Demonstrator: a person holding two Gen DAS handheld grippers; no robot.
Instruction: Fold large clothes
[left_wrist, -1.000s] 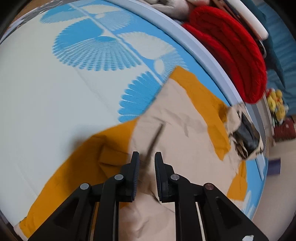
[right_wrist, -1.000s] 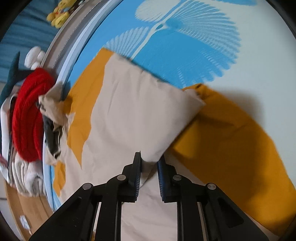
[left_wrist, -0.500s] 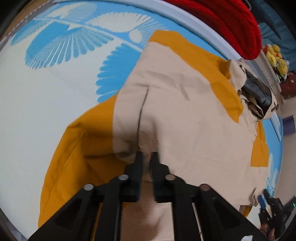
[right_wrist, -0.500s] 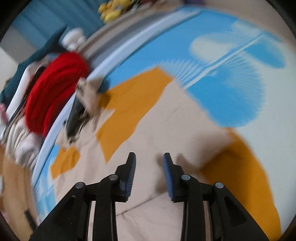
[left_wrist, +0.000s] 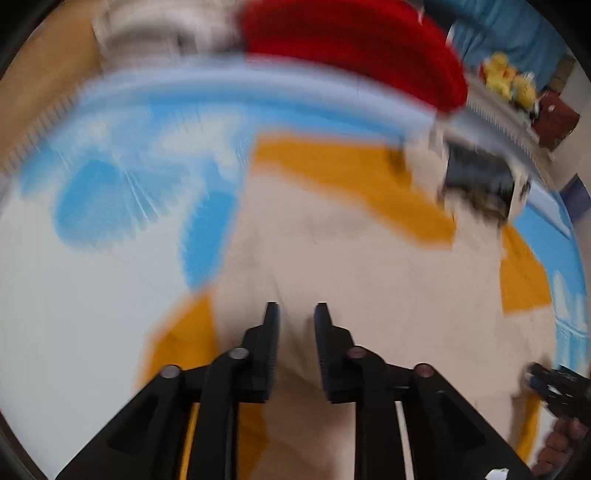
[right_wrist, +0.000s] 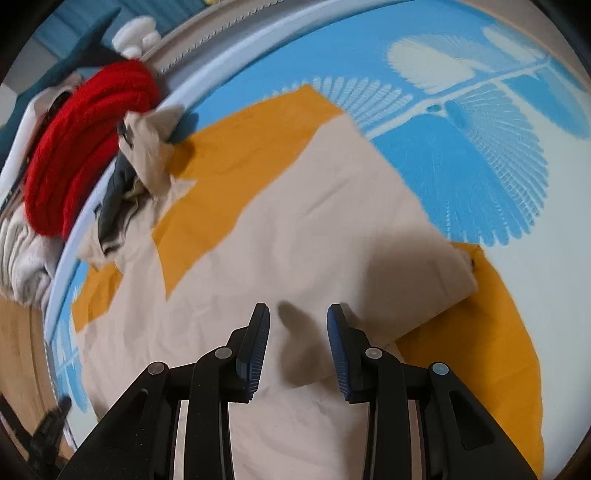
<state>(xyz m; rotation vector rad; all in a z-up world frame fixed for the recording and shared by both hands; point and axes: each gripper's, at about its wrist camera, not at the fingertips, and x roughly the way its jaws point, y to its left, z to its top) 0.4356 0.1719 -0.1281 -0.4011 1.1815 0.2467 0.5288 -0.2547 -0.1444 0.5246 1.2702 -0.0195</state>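
— Holding both tools clear of the cloth right now: my right gripper (right_wrist: 298, 314) has its jaws spread wide with nothing between them, and my left gripper (left_wrist: 295, 314) shows a narrower gap, also empty as far as I can tell, though that view is smeared with motion.

— Where's the garment from there?

— The beige and orange garment (right_wrist: 295, 236) lies spread on the blue-patterned sheet (right_wrist: 480, 155), right under both tools. In the right view a beige sleeve (right_wrist: 424, 280) is laid across the body, its cuff at about 3 o'clock, over an orange panel (right_wrist: 480, 350). The hood (right_wrist: 147, 147) is bunched up at 10 o'clock, touching the edge of the bed near the red knit (right_wrist: 81, 147).

— So what's the step?

— I judge one sleeve is in, and the next fold needs a fresh grip. To do it well, I'd bring each gripper down on a single edge, pinch only the layers I mean to carry, and lift both sides together so the fold line stays straight.

— Anything to watch?

— That hood. It's crumpled, and folding over it would probably leave a lump, so I'd flatten it first. I'd also keep the folded sleeve from sliding when the cloth moves. In the left view my other gripper's tip (left_wrist: 554, 384) shows at 4 o'clock, so the two are working close together.
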